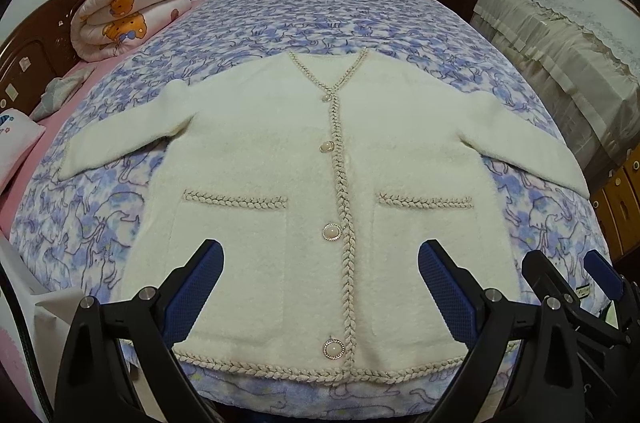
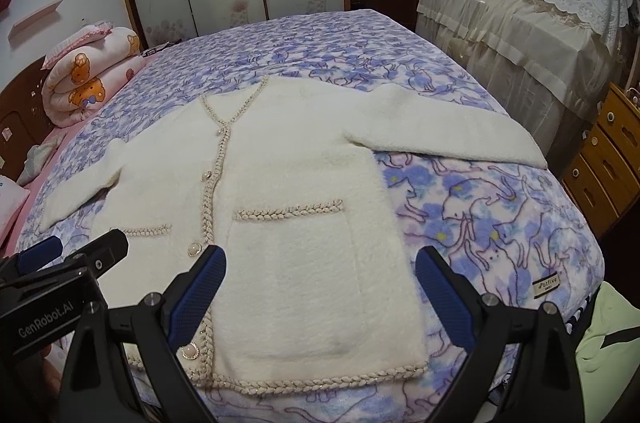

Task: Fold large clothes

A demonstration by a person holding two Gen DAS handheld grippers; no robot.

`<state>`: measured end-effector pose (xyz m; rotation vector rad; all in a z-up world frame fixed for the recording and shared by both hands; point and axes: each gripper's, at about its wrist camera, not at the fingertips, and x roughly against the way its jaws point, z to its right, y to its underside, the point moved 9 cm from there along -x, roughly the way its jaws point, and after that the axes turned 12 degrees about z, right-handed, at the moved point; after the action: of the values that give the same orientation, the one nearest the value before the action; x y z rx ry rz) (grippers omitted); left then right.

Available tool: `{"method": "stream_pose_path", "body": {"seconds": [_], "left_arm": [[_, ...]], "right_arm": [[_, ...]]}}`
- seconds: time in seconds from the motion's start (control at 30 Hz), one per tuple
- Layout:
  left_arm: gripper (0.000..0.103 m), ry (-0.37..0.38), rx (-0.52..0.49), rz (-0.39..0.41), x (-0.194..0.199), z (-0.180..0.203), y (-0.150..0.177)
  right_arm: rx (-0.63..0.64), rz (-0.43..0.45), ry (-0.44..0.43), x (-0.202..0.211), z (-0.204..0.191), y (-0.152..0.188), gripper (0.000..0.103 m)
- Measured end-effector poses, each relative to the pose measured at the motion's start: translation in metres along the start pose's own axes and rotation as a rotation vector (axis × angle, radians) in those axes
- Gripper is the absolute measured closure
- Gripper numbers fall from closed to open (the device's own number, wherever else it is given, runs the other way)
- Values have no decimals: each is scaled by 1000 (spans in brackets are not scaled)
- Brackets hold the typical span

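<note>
Left wrist view shows me the cream fluffy knit cardigan with braided beige trim and pearl buttons (image 1: 288,183) lying flat, face up and buttoned, on the bed under its blue-and-lilac cat-print fleece blanket (image 1: 280,23), sleeves spread out to both sides. My left hand-held gripper (image 1: 320,283) hangs over the hem just ahead of it, blue pads wide apart and holding nothing. My right hand-held gripper (image 2: 320,287) is likewise spread and empty, over the pocket on its own side, with the hem corner just below its right finger.

I judge folding has not started, so the risks are all ahead. The pile is thick and soft, and a shallow pinch could catch only fuzz and slip, or take the front panel alone and leave the back layer on the bed. A deep bite near the hem might grab the fleece blanket along with it and drag it up with the fold. The pearl button (image 1: 333,349) nearest my left hand-held gripper sits between its fingers; closing on it would give a hard, sliding hold. The hem lies close to the bed's near edge, so a pull toward me could tip the garment off. Lifting the two sides unevenly would skew the crease. The far sleeve ends lie well beyond both hand-held grippers.
</note>
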<state>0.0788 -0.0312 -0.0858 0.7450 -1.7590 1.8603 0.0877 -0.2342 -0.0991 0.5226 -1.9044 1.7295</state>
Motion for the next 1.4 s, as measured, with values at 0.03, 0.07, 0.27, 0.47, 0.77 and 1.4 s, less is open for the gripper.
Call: {"method": "stream_pose_path", "body": {"seconds": [0.03,0.07,0.27,0.47,0.77,1.4], "left_arm": [[6,-1,0,-2,0,0,1],[6,-3,0,-2,0,0,1],[6,-12,1,-4,1,-2,4],[6,-22,2,-9,1,-5,6],[6,-29,0,-13,2,-5,6],[6,-33,0,-19,1,-9,10]], "right_arm": [[3,-2,1,0,0,0,7],[6,-5,1,-1,0,0,7],[25,-10,0,-2,-3,3,7],[43,-18,-6,-1,-6,7,7],[44,-19,-4,-1,-7,7,7],[46,-22,-27,1,-11,7,7]]}}
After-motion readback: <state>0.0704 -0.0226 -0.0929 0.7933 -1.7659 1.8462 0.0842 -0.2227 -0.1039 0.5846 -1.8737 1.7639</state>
